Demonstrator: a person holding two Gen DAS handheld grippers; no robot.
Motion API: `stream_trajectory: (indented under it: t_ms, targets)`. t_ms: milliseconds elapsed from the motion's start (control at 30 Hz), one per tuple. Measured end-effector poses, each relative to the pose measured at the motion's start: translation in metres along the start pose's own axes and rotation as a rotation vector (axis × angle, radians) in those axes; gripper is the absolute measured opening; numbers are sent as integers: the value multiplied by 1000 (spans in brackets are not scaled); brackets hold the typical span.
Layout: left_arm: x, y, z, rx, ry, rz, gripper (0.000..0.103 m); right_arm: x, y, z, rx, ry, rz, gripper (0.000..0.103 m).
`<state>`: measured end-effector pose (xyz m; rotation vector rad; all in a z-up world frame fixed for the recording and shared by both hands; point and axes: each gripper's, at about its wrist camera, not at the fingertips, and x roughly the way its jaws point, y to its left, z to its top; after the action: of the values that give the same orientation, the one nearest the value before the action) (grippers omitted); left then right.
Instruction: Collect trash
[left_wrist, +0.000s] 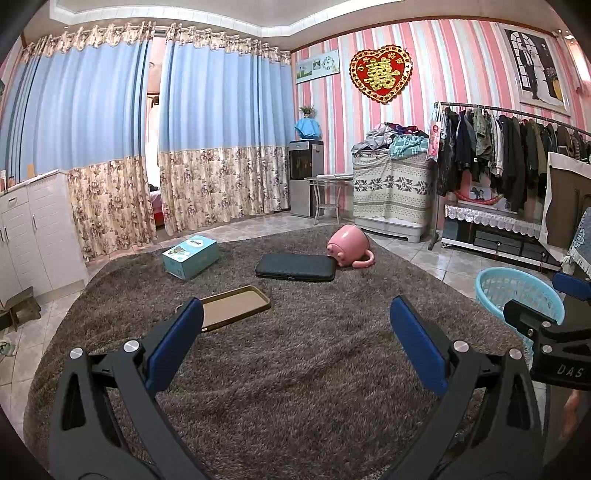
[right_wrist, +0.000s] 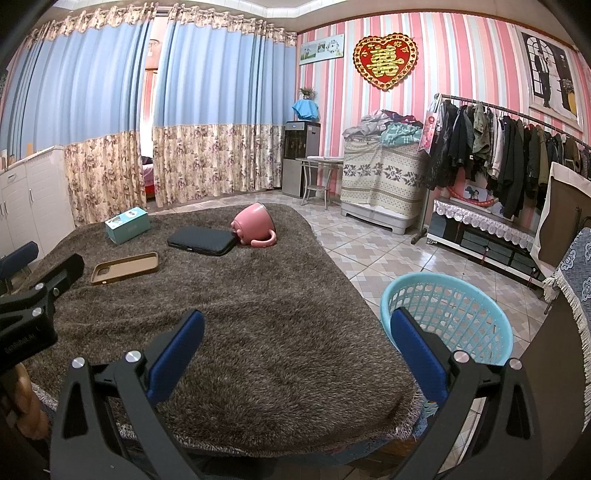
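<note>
On the shaggy brown rug: four loose items, both grippers hovering empty.
Left gripper and right gripper fingers spread wide. Teal box, brown phone case, black pouch touching tipped pink mug; blue basket beside rug's right edge.

Blue curtains, a clothes rack, a white cabinet — striped pink wall behind.

On the rug: box at far left corner; phone case nearer me along left edge. Flat case mid-rug toward far edge, tipped mug touching its right end. Basket on floor off the rug's right edge, beside my right fingers.
</note>
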<state>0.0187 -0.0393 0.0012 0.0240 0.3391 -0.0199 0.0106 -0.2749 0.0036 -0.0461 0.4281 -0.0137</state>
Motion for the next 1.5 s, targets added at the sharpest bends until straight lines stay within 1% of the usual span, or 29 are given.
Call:
stream_trajectory:
  t_ms: [333,667,1400,1500]
  targets:
    - [1,1,-1,-1,1,-2,98,0,0,0,0,0,1,99]
    - [4,6,5,2,-2,0,98,1,0,-1,0,-1,1,99]
    - [1,2,1,5,-6,1,98,1,0,-1,1,-1,1,99]
    - [3,5,6,9,-12,2,98,1,0,-1,1,-1,1,99]
